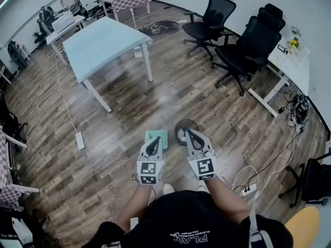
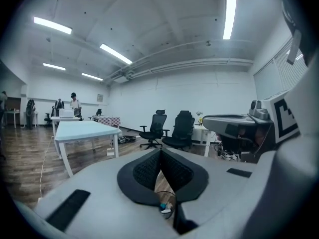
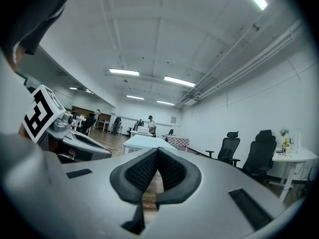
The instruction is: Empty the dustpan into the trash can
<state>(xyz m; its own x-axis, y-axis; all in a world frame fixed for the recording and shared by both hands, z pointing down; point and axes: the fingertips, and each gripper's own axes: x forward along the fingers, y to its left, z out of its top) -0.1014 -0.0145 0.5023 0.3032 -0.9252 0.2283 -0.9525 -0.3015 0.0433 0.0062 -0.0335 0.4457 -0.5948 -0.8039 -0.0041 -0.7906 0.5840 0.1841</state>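
In the head view a green dustpan lies on the wooden floor just ahead of my feet. A round dark trash can stands right beside it. Both grippers hang side by side high above them, pointing out into the room. The left gripper is over the dustpan and the right gripper is over the can's right rim. In the left gripper view the left gripper has its pads meeting with nothing held. The right gripper looks the same in its own view. Neither gripper view shows the dustpan or the can.
A light blue table stands ahead on the left. Black office chairs and a white desk are on the right. A power strip lies on the floor at left, and cables at right. A person sits far back.
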